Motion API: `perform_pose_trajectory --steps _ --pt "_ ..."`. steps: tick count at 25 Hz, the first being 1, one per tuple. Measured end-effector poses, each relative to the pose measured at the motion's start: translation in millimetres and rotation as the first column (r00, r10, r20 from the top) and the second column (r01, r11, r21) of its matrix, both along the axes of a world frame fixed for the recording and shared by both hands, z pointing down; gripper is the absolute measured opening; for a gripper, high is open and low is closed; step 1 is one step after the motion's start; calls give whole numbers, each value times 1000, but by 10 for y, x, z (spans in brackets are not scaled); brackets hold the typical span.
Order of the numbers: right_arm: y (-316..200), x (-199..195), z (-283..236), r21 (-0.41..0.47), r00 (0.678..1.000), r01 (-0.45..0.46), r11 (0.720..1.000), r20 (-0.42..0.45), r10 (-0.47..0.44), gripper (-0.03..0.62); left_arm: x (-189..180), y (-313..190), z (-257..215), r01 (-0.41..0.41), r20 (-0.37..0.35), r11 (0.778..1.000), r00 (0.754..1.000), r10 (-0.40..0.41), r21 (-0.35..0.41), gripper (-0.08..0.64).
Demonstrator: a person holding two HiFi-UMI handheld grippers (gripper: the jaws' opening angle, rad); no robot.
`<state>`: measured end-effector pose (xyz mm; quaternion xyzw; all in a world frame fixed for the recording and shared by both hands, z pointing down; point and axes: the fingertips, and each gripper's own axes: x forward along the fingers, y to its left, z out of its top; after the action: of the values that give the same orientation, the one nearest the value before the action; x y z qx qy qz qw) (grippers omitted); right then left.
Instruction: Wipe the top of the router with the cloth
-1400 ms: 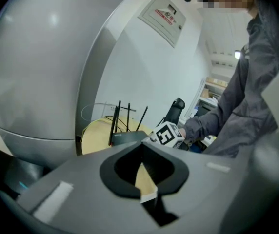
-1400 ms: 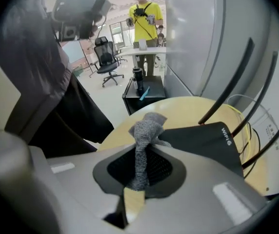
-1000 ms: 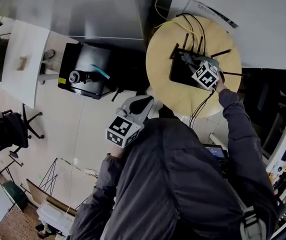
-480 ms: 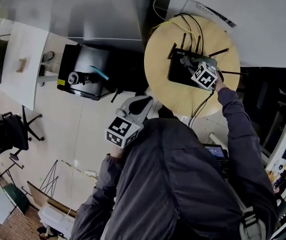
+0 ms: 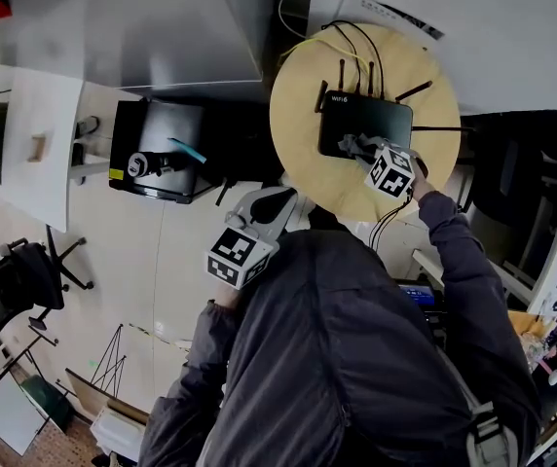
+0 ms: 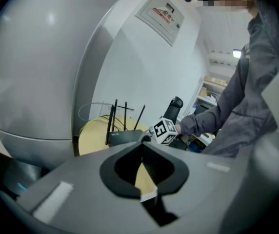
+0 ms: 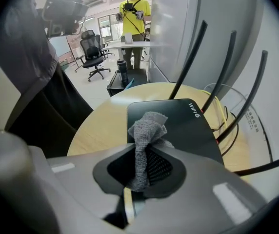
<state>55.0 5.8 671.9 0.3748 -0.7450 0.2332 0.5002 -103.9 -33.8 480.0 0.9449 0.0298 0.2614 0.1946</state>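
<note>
Right gripper (image 7: 140, 154) pinches crumpled grey cloth (image 7: 148, 125) — over flat black router (image 7: 190, 128).

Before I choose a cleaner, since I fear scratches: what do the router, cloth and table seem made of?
Router: black plastic, smooth satin moulded top. Cloth: grey knitted or terry fabric, fuzzy looped texture. Table: pale wood or laminate, smooth; cannot tell which.

round wooden counter (image 5: 303, 125): black wifi router (image 5: 366, 125) sits on it, black and yellow cables (image 5: 352, 39) trail off far edge.
</note>
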Motion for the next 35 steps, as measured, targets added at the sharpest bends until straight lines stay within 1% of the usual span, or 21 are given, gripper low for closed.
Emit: perform_pose_trajectory --steps 3,5,7,9,11,13,16,23,25,30,35 --pt "81 -58 0 -21 999 40 999 13 -40 32 7 8 -4 -3 1 1000 1000 3 4 0" --pt "62 1 -23 -16 999 35 999 22 -35 32 9 8 -16 8 0 1000 1000 -8 3 0" --pt "-53 218 -61 21 1000 -26 999 3 26 32 4 5 -24 17 3 1000 1000 -17 4 0" --pt "-192 542 -81 64 993 -101 993 -51 104 32 -19 20 -11 20 4 1000 1000 -20 5 0" --pt "-296 843 -86 89 982 -152 984 -102 161 32 -33 44 -7 23 5 1000 1000 -23 7 0" --pt "-341 1044 -63 86 973 -177 981 -133 187 32 -42 71 -9 26 6 1000 1000 -26 8 0" --pt "-350 1159 6 63 970 -182 981 -153 190 32 -55 76 -14 32 6 999 999 -32 11 0" --pt "-266 1097 30 36 974 -184 982 -130 187 32 -34 120 -7 28 4 1000 1000 -28 8 0" --pt "-217 1053 19 24 976 -170 985 -131 172 32 -13 134 -3 17 4 1000 1000 -17 8 0" --pt "59 851 29 23 980 -135 991 -143 137 31 27 146 -1 -3 3 1000 1000 3 7 0" --pt "378 552 16 10 988 -129 992 -90 129 32 59 156 5 -27 2 1000 1000 27 3 0"
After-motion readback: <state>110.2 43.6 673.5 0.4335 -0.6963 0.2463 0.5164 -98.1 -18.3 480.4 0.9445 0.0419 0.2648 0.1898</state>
